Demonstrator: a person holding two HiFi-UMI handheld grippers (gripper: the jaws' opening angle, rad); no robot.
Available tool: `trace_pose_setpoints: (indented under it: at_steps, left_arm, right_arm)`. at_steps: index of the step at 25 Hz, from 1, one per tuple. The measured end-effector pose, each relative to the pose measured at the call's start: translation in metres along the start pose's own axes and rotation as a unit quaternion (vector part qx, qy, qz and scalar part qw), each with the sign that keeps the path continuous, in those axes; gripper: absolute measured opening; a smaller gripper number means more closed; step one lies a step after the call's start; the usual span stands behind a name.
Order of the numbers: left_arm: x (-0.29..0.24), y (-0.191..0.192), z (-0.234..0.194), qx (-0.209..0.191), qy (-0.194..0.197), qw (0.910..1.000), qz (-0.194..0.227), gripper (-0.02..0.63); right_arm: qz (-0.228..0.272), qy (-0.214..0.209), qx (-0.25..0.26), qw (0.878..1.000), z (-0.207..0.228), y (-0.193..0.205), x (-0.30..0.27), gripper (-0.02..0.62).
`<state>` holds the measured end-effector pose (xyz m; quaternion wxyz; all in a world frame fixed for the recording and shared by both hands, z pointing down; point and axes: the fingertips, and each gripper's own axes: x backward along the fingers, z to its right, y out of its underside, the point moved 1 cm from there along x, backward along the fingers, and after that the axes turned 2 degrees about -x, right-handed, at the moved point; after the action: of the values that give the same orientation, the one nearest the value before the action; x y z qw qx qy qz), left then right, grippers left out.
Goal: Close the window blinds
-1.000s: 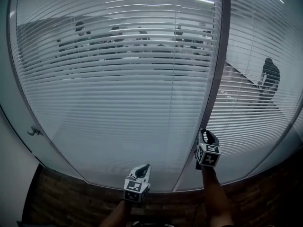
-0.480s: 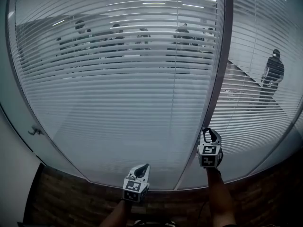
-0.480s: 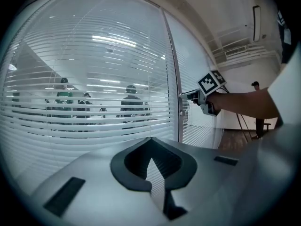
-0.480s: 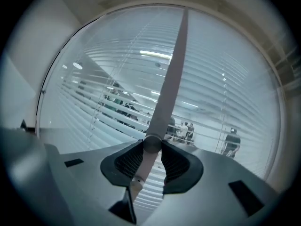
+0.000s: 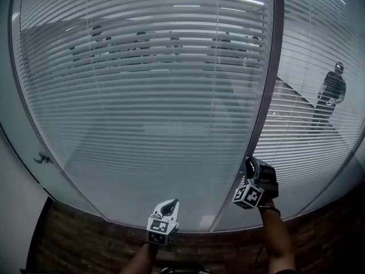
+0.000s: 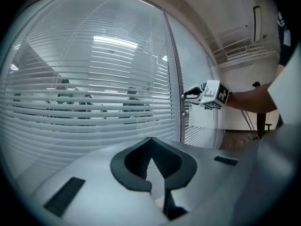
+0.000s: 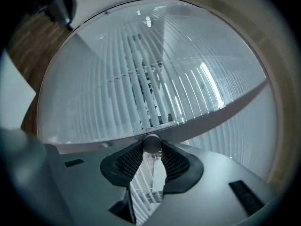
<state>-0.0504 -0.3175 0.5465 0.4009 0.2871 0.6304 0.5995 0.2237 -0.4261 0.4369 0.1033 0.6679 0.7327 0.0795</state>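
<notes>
White slatted blinds (image 5: 148,96) hang behind the glass, and the left pane's slats are tilted almost flat. A dark mullion (image 5: 265,96) carries a small round knob (image 7: 151,143). My right gripper (image 5: 251,165) is rolled over to one side at the mullion. It is shut on that knob, with the pads touching both sides (image 7: 151,147). Its jaws have just been opening slightly, with the knob still between them. The left gripper view shows it at the mullion too (image 6: 190,93). My left gripper (image 5: 169,204) hovers low before the left pane, shut and empty (image 6: 150,140).
The right pane's blinds (image 5: 308,124) are more open, and a person (image 5: 332,90) shows behind them. Dim figures (image 5: 142,41) stand behind the left pane. A small handle (image 5: 40,158) sits on the frame at the left. Dark brick-patterned floor (image 5: 85,238) runs below the glass.
My right gripper has rolled on the knob, turning its marker cube. The left pane's slats have tilted further shut, so the figures behind are dimmer. My left gripper has kept still.
</notes>
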Motion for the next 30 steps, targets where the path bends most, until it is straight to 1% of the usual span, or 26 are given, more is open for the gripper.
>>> trace_pose_setpoints:
  at_steps: [2, 4, 5, 7, 10, 11, 12, 13, 14, 15, 16, 17, 18, 21, 22, 23, 24, 25, 26, 27, 28, 30]
  left_arm:
    - [0.001, -0.001, -0.002, 0.001, 0.000, 1.0000, 0.004, -0.005]
    - [0.002, -0.001, -0.005, 0.003, -0.003, 1.0000, 0.004, -0.005]
    - [0.003, -0.001, -0.006, 0.004, -0.006, 1.0000, 0.004, -0.005]
    - [0.003, -0.001, -0.007, 0.005, -0.008, 1.0000, 0.003, -0.005]
    - [0.001, -0.003, -0.004, 0.001, -0.004, 1.0000, 0.003, -0.005]
    - [0.001, -0.003, -0.003, 0.000, -0.003, 1.0000, 0.004, -0.005]
    - [0.001, -0.003, -0.003, 0.000, -0.003, 1.0000, 0.004, -0.005]
    - [0.002, -0.002, -0.003, 0.001, -0.002, 1.0000, 0.004, -0.005]
    - [0.002, -0.002, -0.003, 0.001, -0.002, 1.0000, 0.003, -0.005]
    - [0.002, -0.002, -0.002, 0.001, -0.001, 1.0000, 0.003, -0.005]
    - [0.002, -0.003, -0.002, 0.000, 0.000, 1.0000, 0.004, -0.005]
    - [0.003, -0.003, -0.001, 0.000, 0.001, 1.0000, 0.004, -0.005]
    - [0.003, -0.003, 0.000, 0.000, 0.002, 1.0000, 0.005, -0.005]
    - [0.003, -0.004, 0.001, 0.002, 0.002, 1.0000, 0.006, -0.005]
    - [0.003, -0.005, 0.001, 0.002, 0.002, 1.0000, 0.006, -0.005]
    - [0.003, -0.005, 0.001, 0.001, 0.002, 1.0000, 0.006, -0.005]
    - [0.003, -0.005, 0.001, 0.001, 0.003, 1.0000, 0.006, -0.005]
    - [0.002, -0.004, 0.001, 0.000, 0.004, 1.0000, 0.005, -0.005]
    - [0.002, -0.003, 0.002, -0.001, 0.005, 1.0000, 0.004, -0.005]
    - [0.002, -0.002, 0.002, -0.002, 0.006, 1.0000, 0.002, -0.005]
    - [0.002, -0.001, 0.003, -0.002, 0.007, 1.0000, 0.001, -0.005]
    - [0.002, -0.002, 0.004, -0.003, 0.008, 1.0000, 0.002, -0.005]
  right_arm:
    - [0.000, 0.004, 0.067, 0.998, -0.002, 0.001, 0.000, 0.121]
    - [0.004, 0.002, 0.098, 0.995, -0.003, 0.001, 0.000, 0.121]
    - [0.007, 0.001, 0.099, 0.995, -0.003, 0.001, -0.001, 0.121]
    - [0.011, -0.001, 0.084, 0.996, -0.002, 0.001, -0.002, 0.121]
    - [0.015, 0.014, 0.073, 0.997, -0.001, -0.001, 0.001, 0.121]
    - [0.020, 0.018, 0.060, 0.998, -0.001, -0.002, 0.003, 0.121]
    - [0.027, 0.016, 0.028, 0.999, -0.001, -0.003, 0.006, 0.121]
    - [0.034, 0.006, -0.029, 0.999, 0.000, -0.003, 0.008, 0.121]
    - [0.040, -0.012, -0.109, 0.993, 0.002, -0.001, 0.009, 0.121]
    - [0.044, -0.032, -0.200, 0.978, 0.004, 0.002, 0.010, 0.121]
    - [0.045, -0.050, -0.287, 0.956, 0.006, 0.006, 0.010, 0.131]
    - [0.043, -0.062, -0.360, 0.930, 0.008, 0.010, 0.010, 0.136]
    - [0.039, -0.073, -0.419, 0.904, 0.011, 0.014, 0.009, 0.137]
    - [0.040, -0.117, -0.555, 0.823, 0.010, 0.017, 0.000, 0.137]
    - [0.044, -0.129, -0.587, 0.798, 0.009, 0.017, -0.002, 0.137]
    - [0.048, -0.136, -0.610, 0.779, 0.008, 0.016, -0.004, 0.137]
    - [0.051, -0.139, -0.625, 0.766, 0.008, 0.015, -0.004, 0.137]
    - [0.052, -0.141, -0.635, 0.758, 0.008, 0.014, -0.003, 0.137]
    - [0.052, -0.139, -0.640, 0.754, 0.008, 0.013, -0.003, 0.137]
    - [0.049, -0.135, -0.643, 0.753, 0.008, 0.013, -0.003, 0.137]
    - [0.044, -0.127, -0.642, 0.754, 0.009, 0.013, -0.003, 0.137]
    - [0.038, -0.113, -0.638, 0.761, 0.009, 0.015, -0.004, 0.134]
